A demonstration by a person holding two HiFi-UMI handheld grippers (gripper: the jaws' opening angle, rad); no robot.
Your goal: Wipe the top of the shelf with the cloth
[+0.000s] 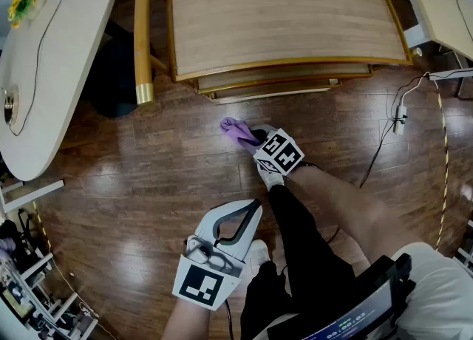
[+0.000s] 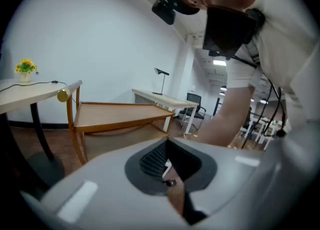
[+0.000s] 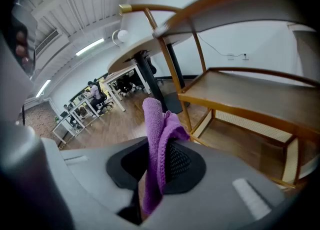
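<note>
Down at seven o'clock the left claw (image 1: 250, 216) hovers over the wood floor (image 1: 133, 183), its jaws pressed together on nothing. At its twelve o'clock the purple cloth (image 1: 235, 128) sticks out of the right claw (image 1: 255, 139), pinched between the jaws, its folded end standing past the tips. Farther toward twelve o'clock stands the wooden shelf (image 1: 281, 21); the cloth is near its front edge, not touching.

Left tongs (image 2: 169, 163) closed, right tongs (image 3: 153, 170) pinching cloth (image 3: 160, 134)
</note>
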